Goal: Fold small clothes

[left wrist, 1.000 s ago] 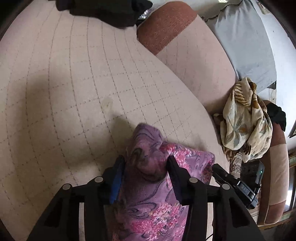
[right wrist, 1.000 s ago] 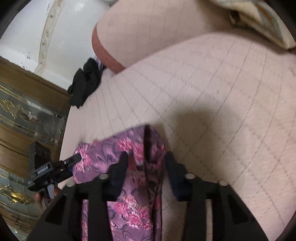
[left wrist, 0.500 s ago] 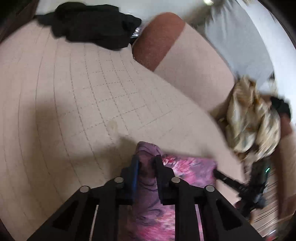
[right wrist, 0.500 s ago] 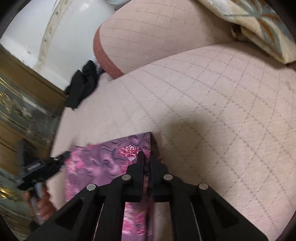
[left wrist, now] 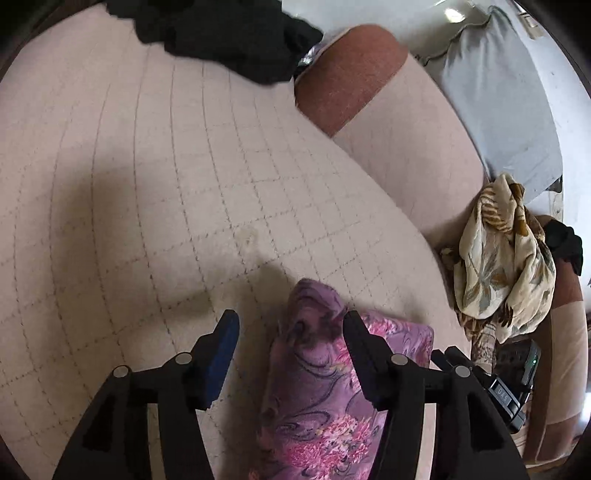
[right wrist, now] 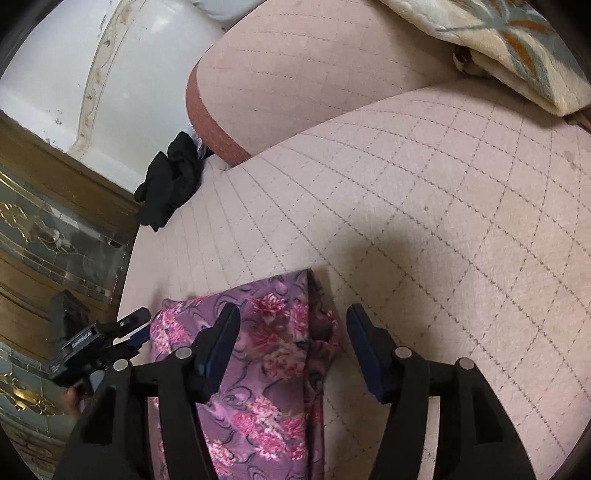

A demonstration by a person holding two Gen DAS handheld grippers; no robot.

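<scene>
The left gripper (left wrist: 290, 326) gapes wide over a purple floral garment (left wrist: 317, 391) lying on the quilted sofa seat (left wrist: 166, 192).

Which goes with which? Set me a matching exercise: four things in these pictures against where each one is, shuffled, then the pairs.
Things:
1. purple floral garment
2. black clothes
3. cream leaf-print cloth
4. left gripper

Places:
A. heaped at the sofa's right end
B. open, fingers either side of a raised fold
C. far corner of the seat
D. lying on the seat under both grippers

Pairs: 1-D, 2-C, 3-A, 4-B
</scene>
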